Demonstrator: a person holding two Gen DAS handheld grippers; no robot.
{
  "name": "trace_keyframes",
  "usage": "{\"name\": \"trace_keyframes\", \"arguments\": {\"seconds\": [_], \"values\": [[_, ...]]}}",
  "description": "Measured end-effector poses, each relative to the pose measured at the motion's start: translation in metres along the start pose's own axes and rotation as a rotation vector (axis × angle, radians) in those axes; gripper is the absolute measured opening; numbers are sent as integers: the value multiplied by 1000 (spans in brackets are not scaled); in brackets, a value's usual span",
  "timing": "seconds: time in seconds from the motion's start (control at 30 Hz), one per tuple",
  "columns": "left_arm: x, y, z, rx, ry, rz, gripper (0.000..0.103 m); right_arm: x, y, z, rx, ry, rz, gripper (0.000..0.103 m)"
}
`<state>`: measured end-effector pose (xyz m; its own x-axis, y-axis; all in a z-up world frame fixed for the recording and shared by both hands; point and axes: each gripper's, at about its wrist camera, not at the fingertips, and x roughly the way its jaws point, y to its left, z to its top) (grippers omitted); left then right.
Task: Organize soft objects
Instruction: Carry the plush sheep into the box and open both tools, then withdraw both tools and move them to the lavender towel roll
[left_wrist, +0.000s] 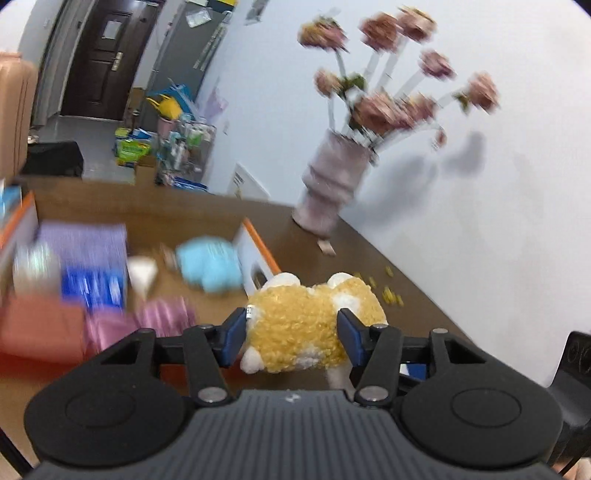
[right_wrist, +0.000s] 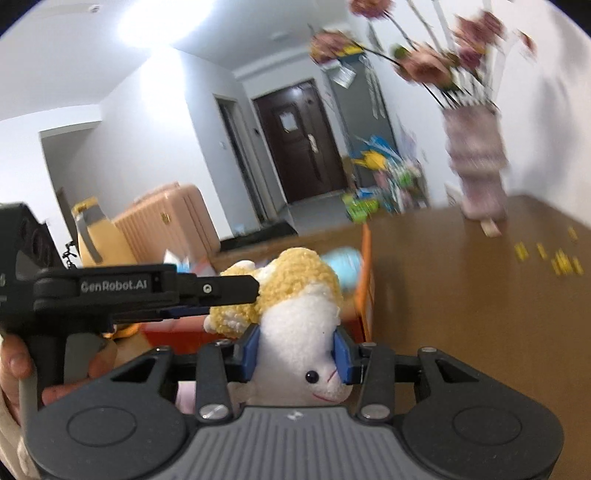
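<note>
Both hand-held grippers clamp the same plush toy: the left gripper (left_wrist: 291, 332) presses its blue pads into the curly yellow body of the plush dog (left_wrist: 314, 317), and the right gripper (right_wrist: 298, 354) squeezes the toy's white head (right_wrist: 299, 332) between its pads, just behind the black eye and stitched pink mouth. Seen from the right wrist camera, the left gripper reaches in from the left side, with a person's hand (right_wrist: 14, 369) wrapped around its handle, and its fingers meet the yellow back of the toy. The plush dog hangs above the brown table (left_wrist: 388, 266), not resting on it. Below and to the left lies a blurred jumble: a light blue soft item (left_wrist: 210, 266), a purple box (left_wrist: 85, 243), a pink cloth (left_wrist: 162, 317) and an orange-edged box (left_wrist: 255, 254). A pink vase (left_wrist: 332, 181) of dusty-pink flowers stands at the table's far edge by the white wall, and small yellow bits (right_wrist: 554, 258) are scattered on the tabletop near it
</note>
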<state>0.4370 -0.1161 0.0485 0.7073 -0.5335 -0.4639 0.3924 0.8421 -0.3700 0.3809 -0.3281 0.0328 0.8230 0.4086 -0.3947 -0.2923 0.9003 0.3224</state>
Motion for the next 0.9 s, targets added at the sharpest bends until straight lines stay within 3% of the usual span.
{"name": "trace_keyframes", "arguments": {"seconds": [0.1, 0.2, 0.33, 0.5, 0.57, 0.67, 0.77, 0.9], "values": [[33, 21, 40, 25, 19, 30, 54, 53, -11, 39, 43, 62, 7, 40], [76, 60, 57, -64, 102, 37, 54, 104, -24, 55, 66, 152, -15, 40], [112, 87, 48, -105, 175, 58, 54, 146, -27, 49, 42, 260, -86, 40], [127, 91, 33, -72, 244, 63, 52, 149, -10, 38, -64, 302, -163, 45], [127, 89, 30, -50, 242, 85, 59, 143, -4, 41, -99, 290, -174, 46], [113, 87, 29, -17, 213, 117, 59, 131, 1, 51, -133, 249, -194, 47], [79, 82, 45, 5, 159, 134, 61, 110, 11, 67, -176, 205, -197, 47], [22, 73, 63, 74, 87, 222, 65, 77, 23, 88, -225, 153, -186, 52]]}}
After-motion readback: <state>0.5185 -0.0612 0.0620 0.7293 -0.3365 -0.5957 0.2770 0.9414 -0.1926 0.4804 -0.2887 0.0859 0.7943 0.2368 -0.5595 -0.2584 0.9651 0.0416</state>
